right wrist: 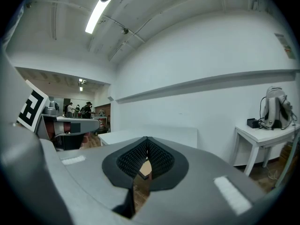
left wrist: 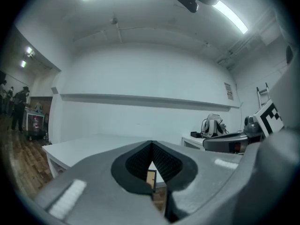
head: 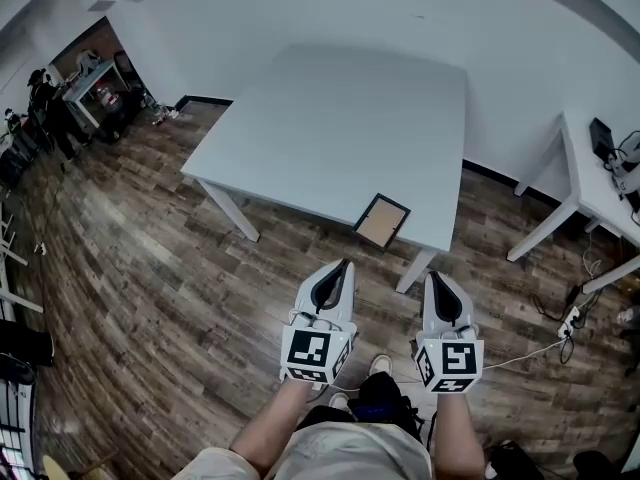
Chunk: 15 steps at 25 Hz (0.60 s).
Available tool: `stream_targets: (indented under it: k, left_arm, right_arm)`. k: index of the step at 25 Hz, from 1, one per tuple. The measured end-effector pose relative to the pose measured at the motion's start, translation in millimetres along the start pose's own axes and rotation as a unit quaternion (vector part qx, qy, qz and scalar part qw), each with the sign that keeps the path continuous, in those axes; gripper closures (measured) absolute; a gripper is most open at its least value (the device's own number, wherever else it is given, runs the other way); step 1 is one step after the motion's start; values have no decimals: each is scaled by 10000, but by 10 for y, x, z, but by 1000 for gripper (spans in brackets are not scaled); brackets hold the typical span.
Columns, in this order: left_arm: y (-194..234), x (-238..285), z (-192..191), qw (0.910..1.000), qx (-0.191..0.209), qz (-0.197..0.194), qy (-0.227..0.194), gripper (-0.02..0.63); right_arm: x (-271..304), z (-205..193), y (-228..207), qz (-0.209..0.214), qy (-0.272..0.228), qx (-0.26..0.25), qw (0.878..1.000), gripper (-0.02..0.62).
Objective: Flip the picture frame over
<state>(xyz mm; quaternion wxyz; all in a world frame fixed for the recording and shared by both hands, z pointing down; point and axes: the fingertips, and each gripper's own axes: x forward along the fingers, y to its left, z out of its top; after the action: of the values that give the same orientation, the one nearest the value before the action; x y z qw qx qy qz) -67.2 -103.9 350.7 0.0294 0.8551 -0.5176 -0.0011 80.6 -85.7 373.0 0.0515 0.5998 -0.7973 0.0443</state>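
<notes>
Left hand-held gripper (head: 343, 266) and right hand-held gripper (head: 436, 280) hung closed, empty; clumsy nudging could slide the frame (head: 381, 221) off the counter's (head: 330, 118) near edge.

A white table (head: 330, 118) stood on the wood floor (head: 150, 298), ahead of both pairs of jaws and well apart from them. One dark-rimmed picture frame (head: 381, 221) lay flat on it at the near edge, tan panel upward, beyond and between the left gripper (head: 345, 262) and right gripper (head: 432, 276).
</notes>
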Motion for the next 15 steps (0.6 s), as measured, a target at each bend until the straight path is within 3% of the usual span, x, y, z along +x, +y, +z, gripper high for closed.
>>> stream_targets:
  k: [8,15]
  left_arm:
    - [-53,500,14,9991,83,309,-280,606]
    - [74,725,-154,9991,30,387,-175,606]
  right_arm:
    - [454,-100,-476,309,133,195,9992,569]
    - [702,-288,-496,468,376,290,9978,569]
